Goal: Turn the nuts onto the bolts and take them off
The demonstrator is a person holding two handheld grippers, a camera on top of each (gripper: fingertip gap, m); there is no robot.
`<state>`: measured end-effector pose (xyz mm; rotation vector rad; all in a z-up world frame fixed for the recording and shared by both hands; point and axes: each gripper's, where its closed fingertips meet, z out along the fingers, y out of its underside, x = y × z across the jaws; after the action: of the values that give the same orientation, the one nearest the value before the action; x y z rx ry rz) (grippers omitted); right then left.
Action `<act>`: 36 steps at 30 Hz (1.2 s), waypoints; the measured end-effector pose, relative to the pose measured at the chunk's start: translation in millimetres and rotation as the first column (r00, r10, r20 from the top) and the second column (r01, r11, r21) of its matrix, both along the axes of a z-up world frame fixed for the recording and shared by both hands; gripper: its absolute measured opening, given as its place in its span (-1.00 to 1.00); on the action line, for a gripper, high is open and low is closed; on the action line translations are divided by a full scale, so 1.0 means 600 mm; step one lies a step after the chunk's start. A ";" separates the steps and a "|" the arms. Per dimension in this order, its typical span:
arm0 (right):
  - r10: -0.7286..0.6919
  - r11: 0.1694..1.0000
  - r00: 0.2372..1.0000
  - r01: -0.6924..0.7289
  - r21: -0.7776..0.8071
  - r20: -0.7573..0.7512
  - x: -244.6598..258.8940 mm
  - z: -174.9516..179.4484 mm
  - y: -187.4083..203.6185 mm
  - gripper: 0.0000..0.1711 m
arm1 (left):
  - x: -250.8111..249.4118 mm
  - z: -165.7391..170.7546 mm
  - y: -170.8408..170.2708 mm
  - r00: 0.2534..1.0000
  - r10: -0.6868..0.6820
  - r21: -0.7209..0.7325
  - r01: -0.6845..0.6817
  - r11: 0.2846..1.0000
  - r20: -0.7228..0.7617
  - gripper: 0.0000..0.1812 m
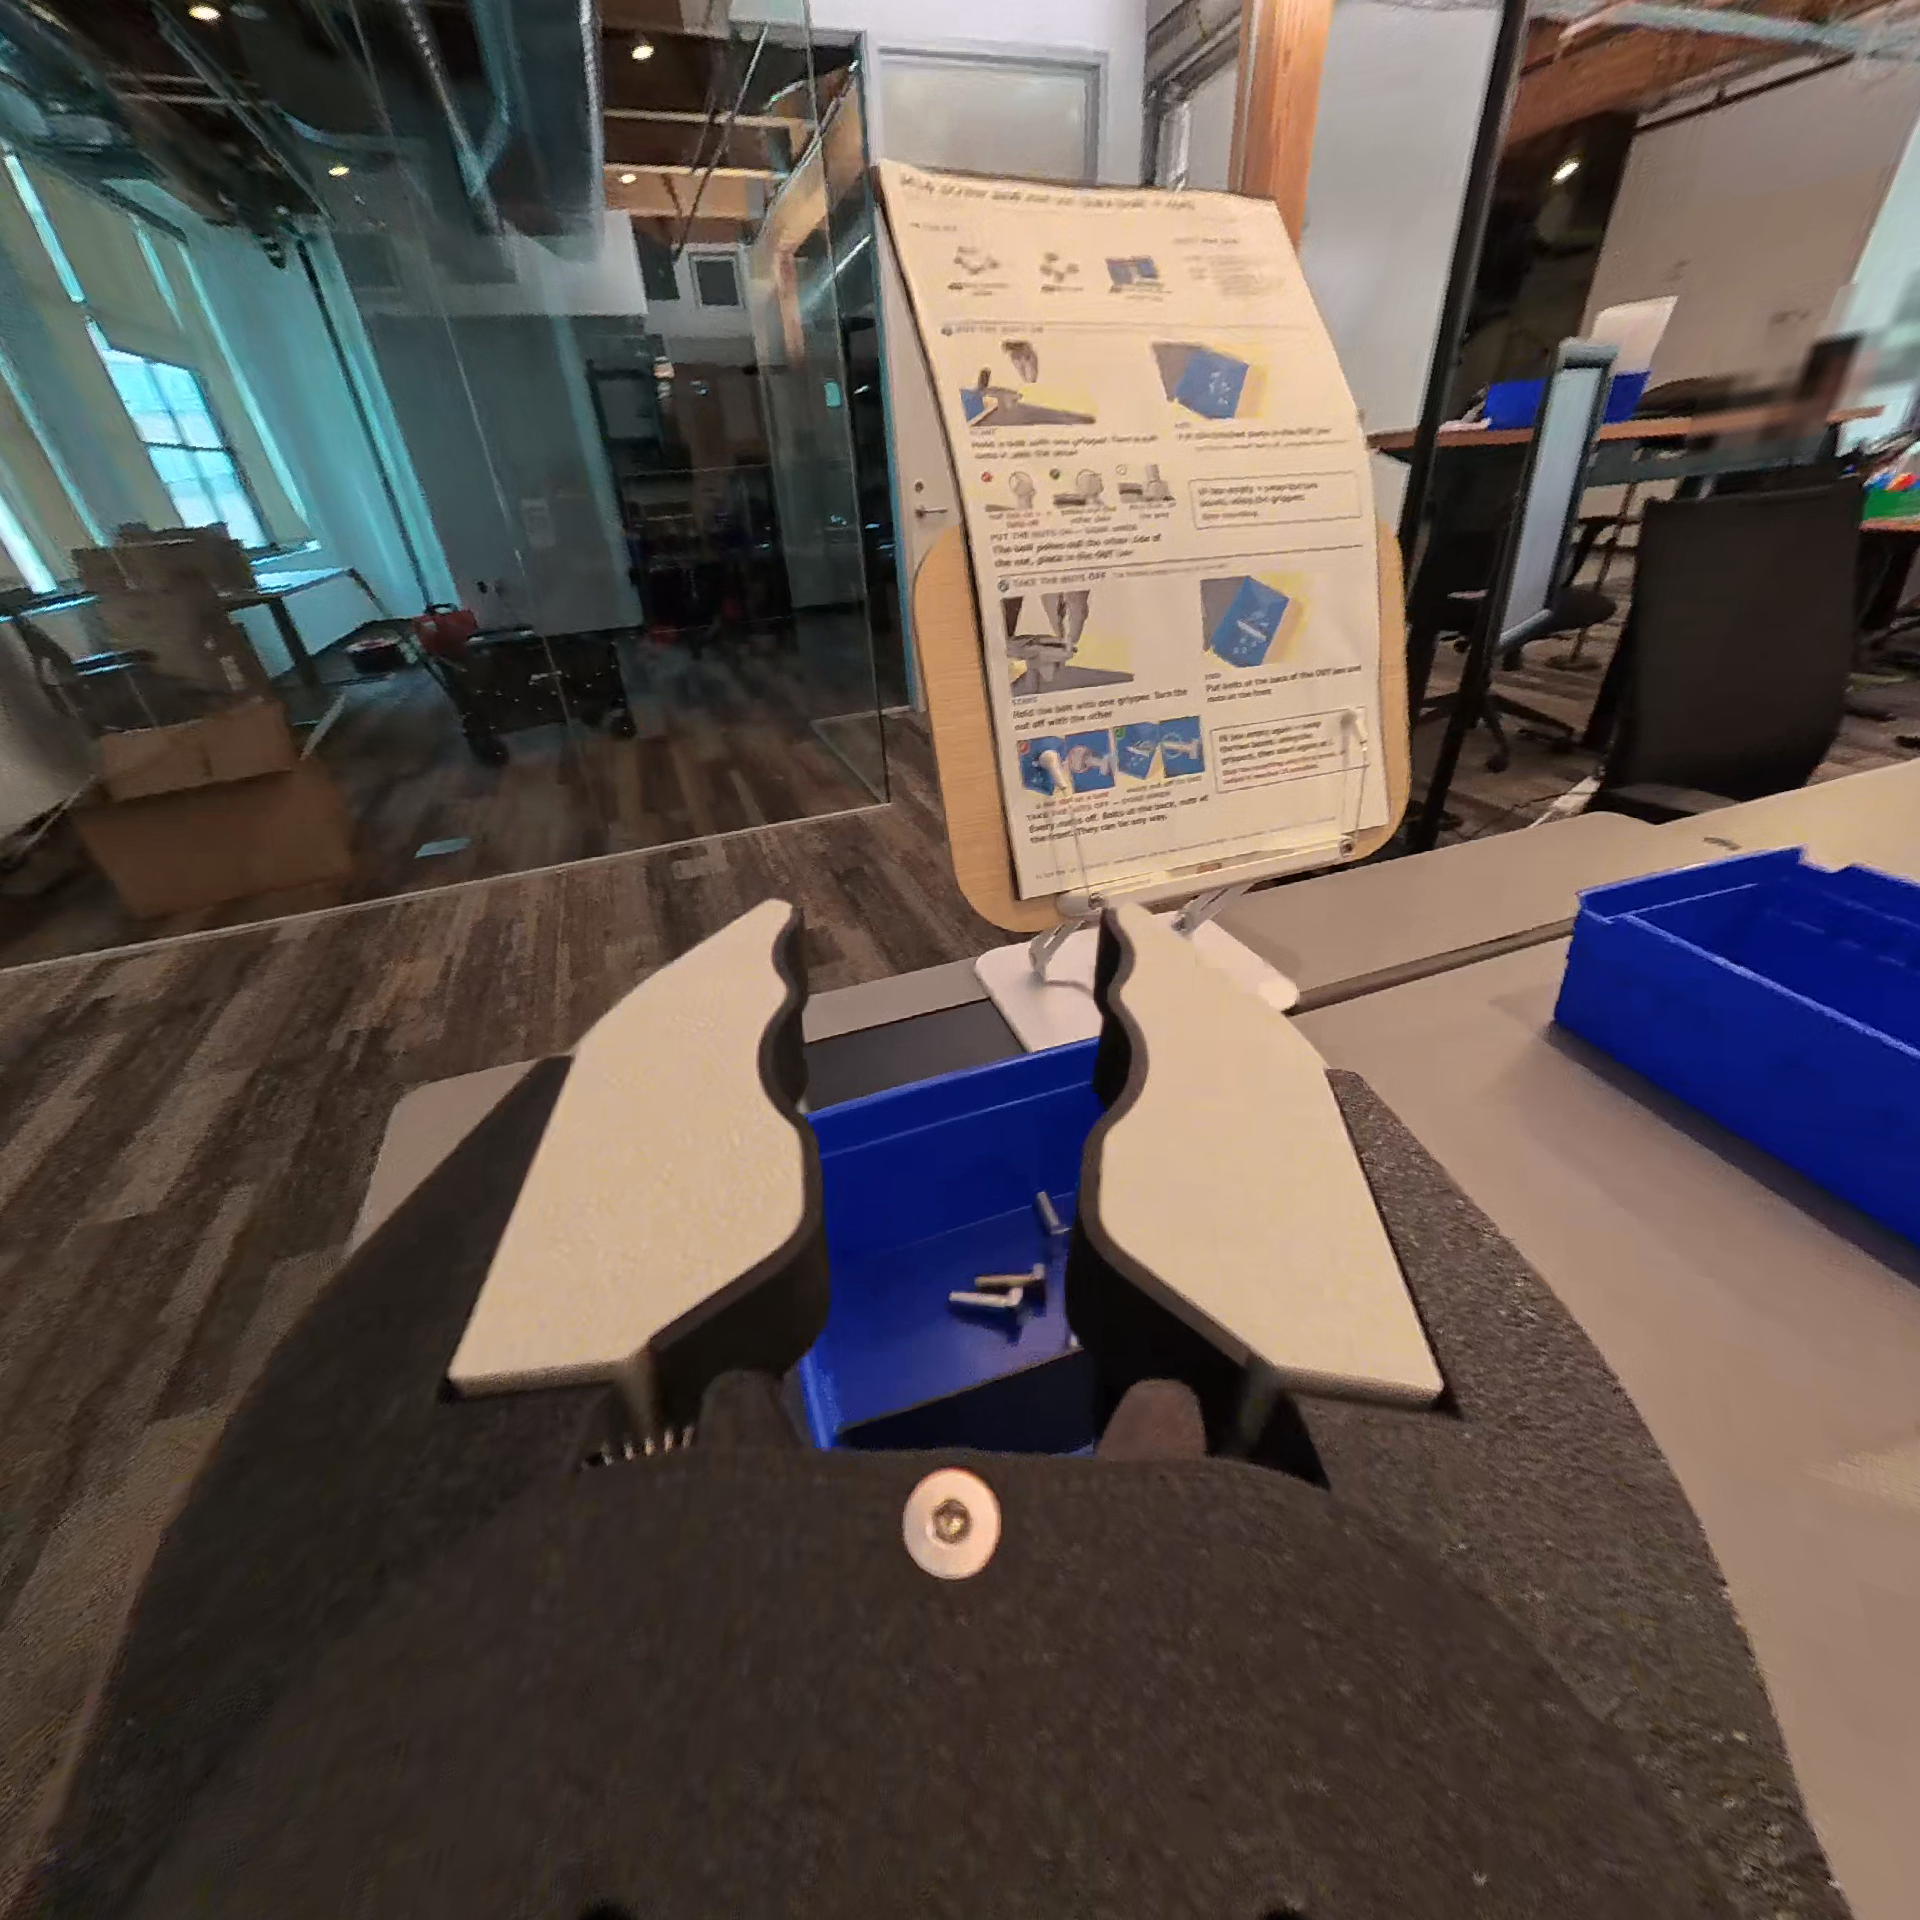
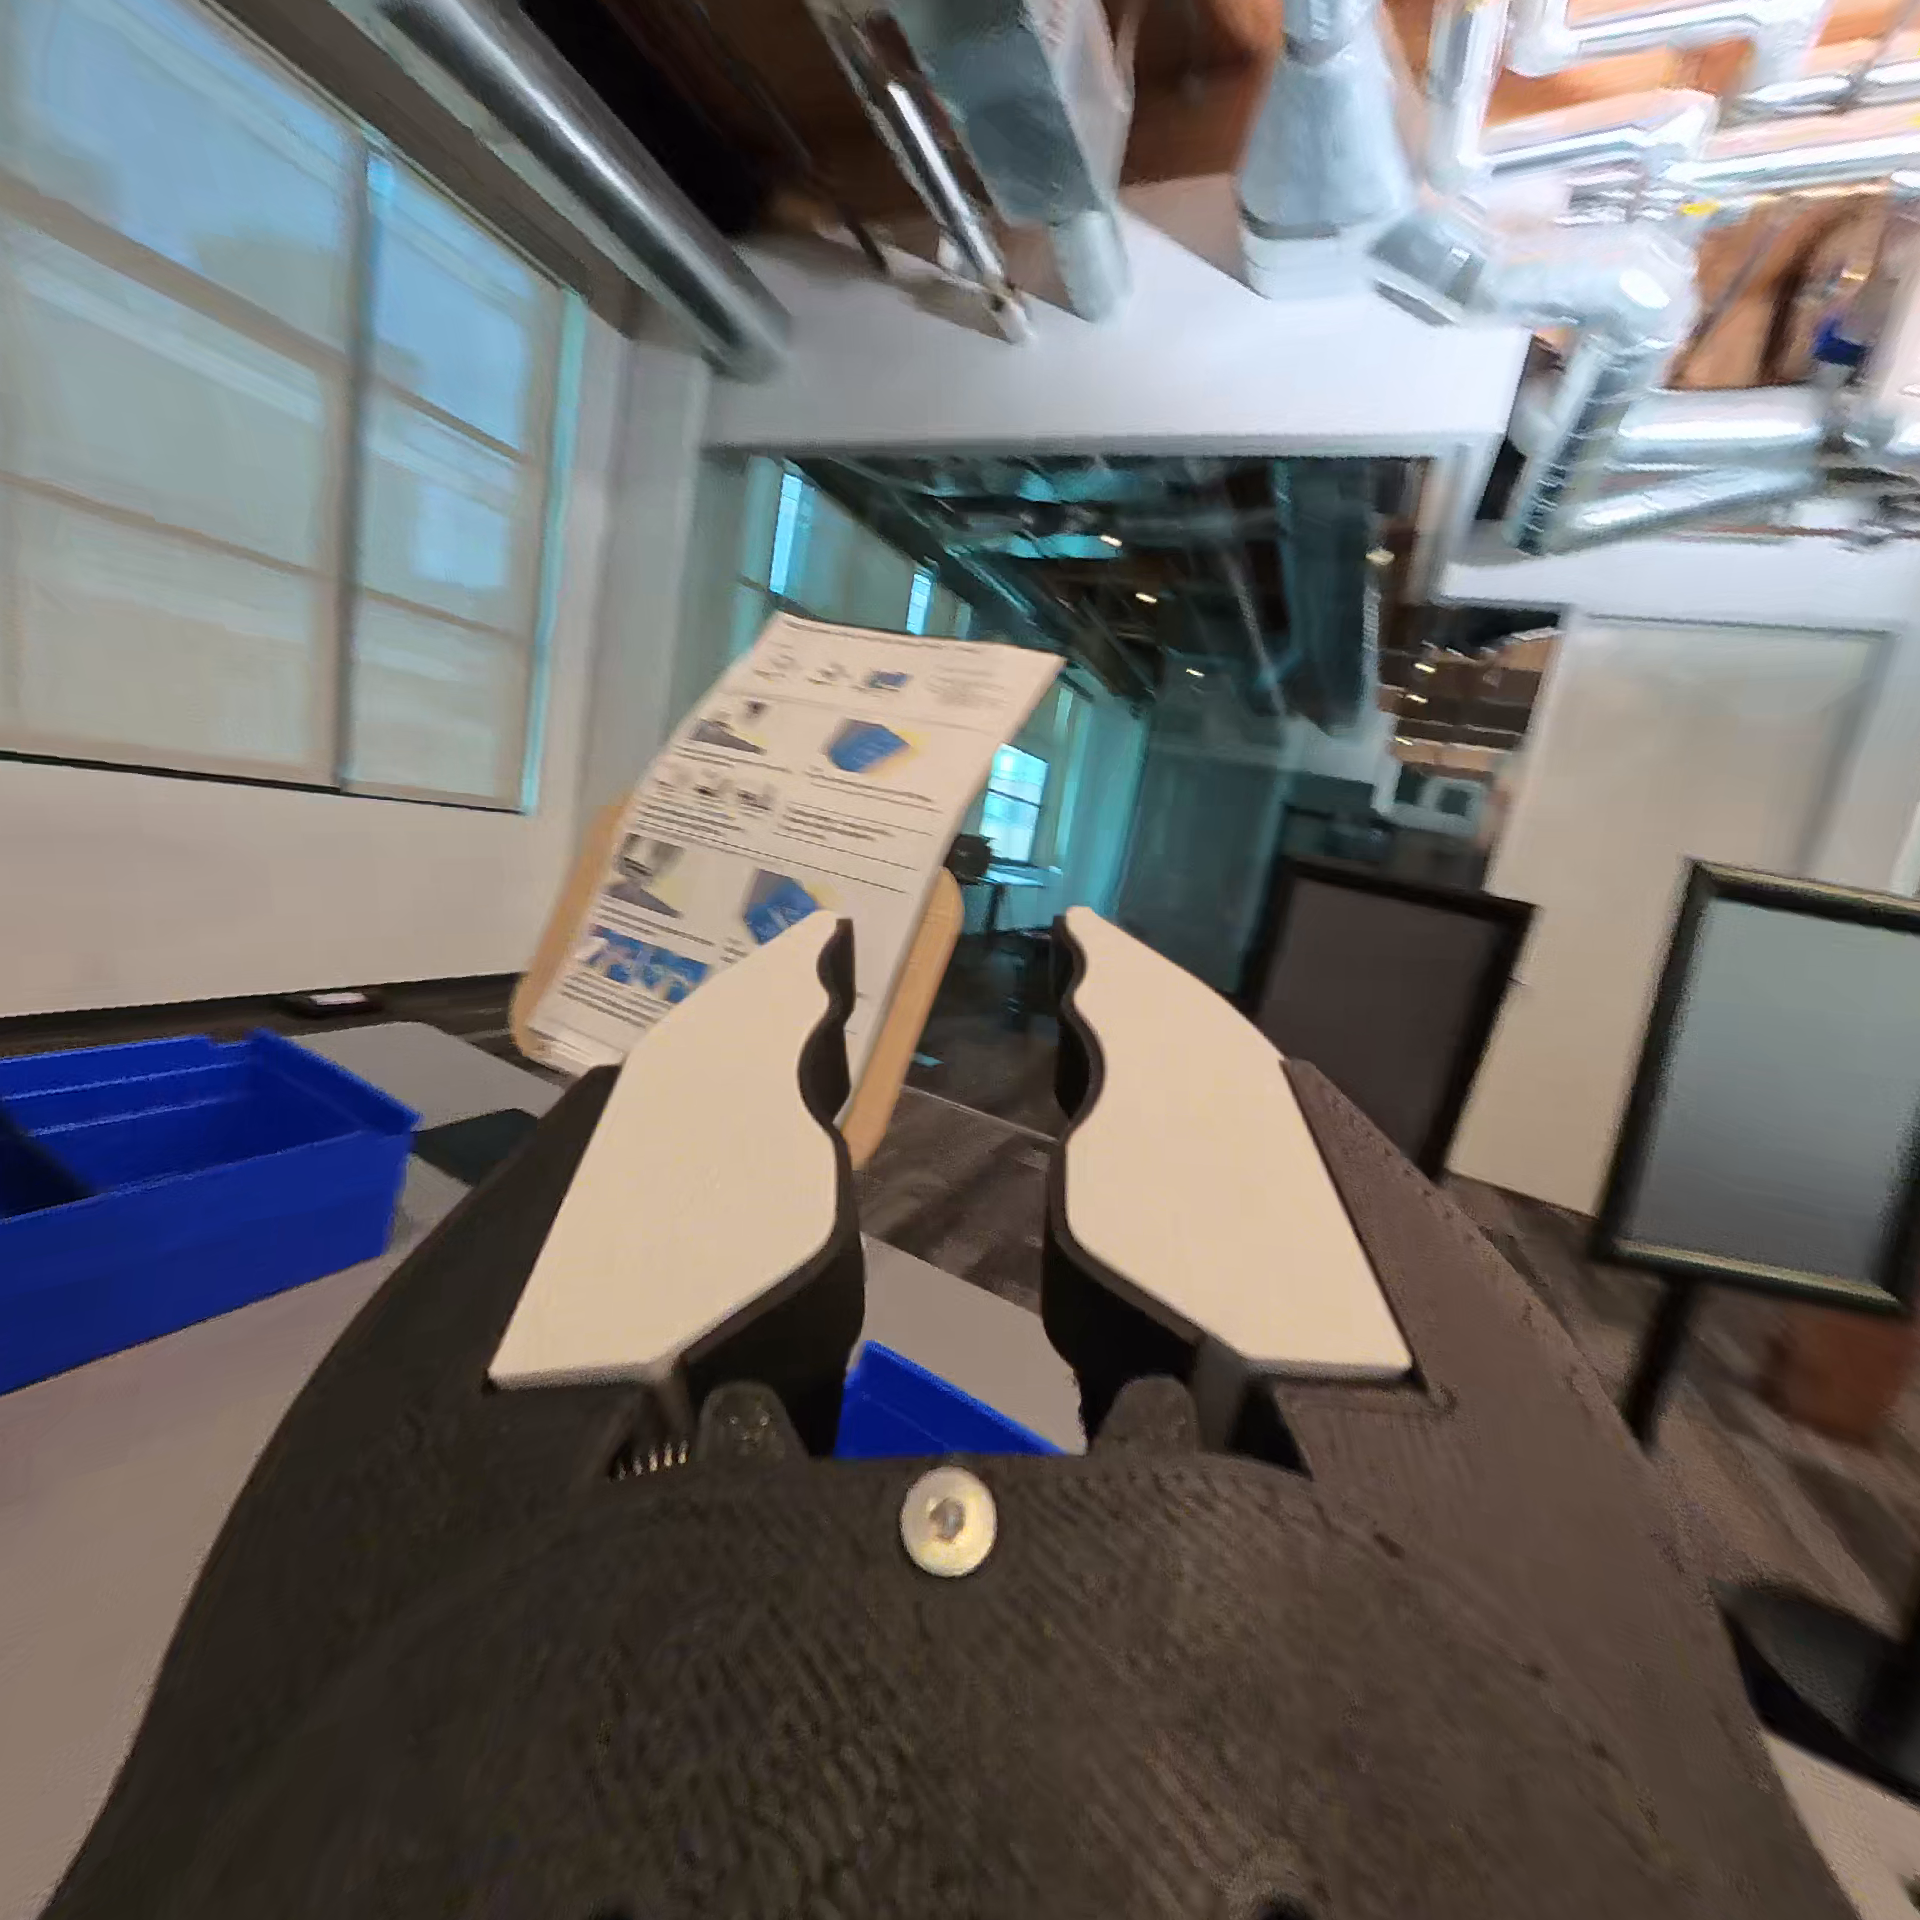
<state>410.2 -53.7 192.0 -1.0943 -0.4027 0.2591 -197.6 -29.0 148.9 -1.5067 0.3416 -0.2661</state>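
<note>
Here, in the left wrist view, the left gripper [image 1: 951, 940] hangs over a blue bin [image 1: 935, 1143] that stands on the grey table [image 1: 1558, 1299], and its two pale fingers [image 1: 665, 1164] are spread apart with nothing between them. Through the gap I see a few small silver bolts [image 1: 1003, 1288] lying loose on the floor of this bin, a little to the right; whether nuts are on them I cannot tell, they are too small. Far behind the bin stands a wooden holder [image 1: 1387, 665] with a printed instruction sheet [image 1: 1143, 540], which has small pictures and lines of writing; the writing is mostly blurred. At the right, well apart from the first bin, a second blue bin [image 1: 1756, 1018] stands on the same table. In the right wrist view, this shallow bin [image 2: 197, 1174] is at the left, the instruction sheet [image 2: 821, 790] is far and tilted, and the right gripper [image 2: 956, 956] points upward into the room, its fingers [image 2: 696, 1174] also spread and holding nothing. Below it, near, only a blue corner of a bin [image 2: 914, 1403] shows. No brand mark is readable on either gripper.
</note>
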 end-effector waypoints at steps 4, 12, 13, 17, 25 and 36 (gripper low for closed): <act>0.107 0.994 0.990 -0.104 -0.036 0.086 -0.063 0.000 0.003 -0.48 | 0.014 0.003 -0.005 0.998 -0.066 0.007 0.066 0.998 0.019 -0.47; 0.091 0.972 0.977 -0.045 -0.230 0.195 -0.104 -0.062 0.062 -0.59 | 0.029 -0.038 -0.004 0.992 -0.098 -0.136 0.087 0.987 -0.074 -0.54; 0.084 0.975 0.974 -0.038 -0.218 0.208 -0.106 -0.070 0.066 -0.60 | 0.030 -0.051 -0.005 0.990 -0.099 -0.185 0.080 0.979 -0.096 -0.56; 0.062 0.969 0.971 -0.003 -0.248 0.232 -0.100 -0.083 0.081 -0.60 | 0.034 -0.115 -0.032 0.973 -0.098 -0.452 -0.008 0.892 -0.210 -0.64; 0.089 0.956 0.974 -0.025 -0.292 0.208 -0.086 -0.093 0.085 -0.54 | 0.060 -0.241 -0.059 0.834 -0.308 -0.684 -0.108 0.721 -0.457 -0.74; 0.095 0.949 0.970 -0.021 -0.314 0.222 -0.083 -0.102 0.087 -0.49 | 0.052 -0.382 -0.044 0.723 -0.499 -0.851 -0.241 0.467 -0.478 -0.73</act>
<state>360.2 -1.8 130.7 -1.4303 -0.6215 0.2514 -166.4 -55.4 -80.4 -2.6550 1.0747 0.0459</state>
